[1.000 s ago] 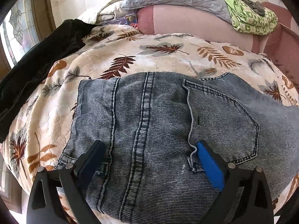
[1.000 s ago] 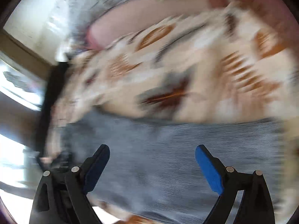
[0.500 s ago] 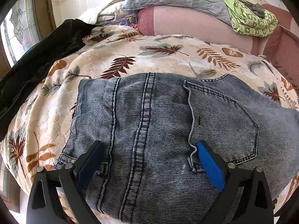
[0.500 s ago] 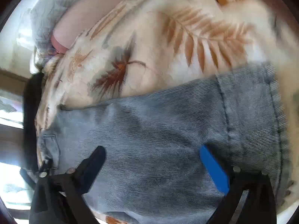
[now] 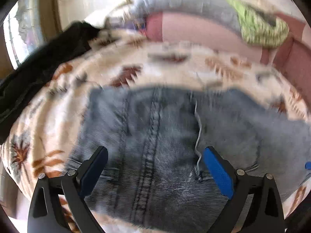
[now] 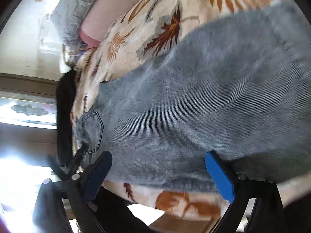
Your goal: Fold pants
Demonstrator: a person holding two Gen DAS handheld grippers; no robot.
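Blue denim pants (image 5: pixel 159 136) lie flat on a cream leaf-print blanket (image 5: pixel 58 120), seat side up with a back pocket at the right. My left gripper (image 5: pixel 155 167) hovers open over the waistband area, nothing between its fingers; this view is motion-blurred. In the right wrist view the same pants (image 6: pixel 204 101) stretch across the frame, with the back pocket (image 6: pixel 92 130) at the far left. My right gripper (image 6: pixel 157 172) stands open above the leg near the blanket's (image 6: pixel 147 19) edge. The left gripper's (image 6: pixel 75 161) dark fingers show beside that pocket.
A black garment (image 5: pixel 38 62) lies along the bed's left side by a window (image 5: pixel 23 31). A pink bolster (image 5: pixel 202 36), a grey quilted pillow (image 5: pixel 184 3) and a green cloth (image 5: pixel 258 29) sit at the back. The bed edge drops off just below my right gripper.
The left view has gone blurred as that gripper shifts slightly over the waistband. The right gripper has swung round to a side-on view along the leg. Both stay open.
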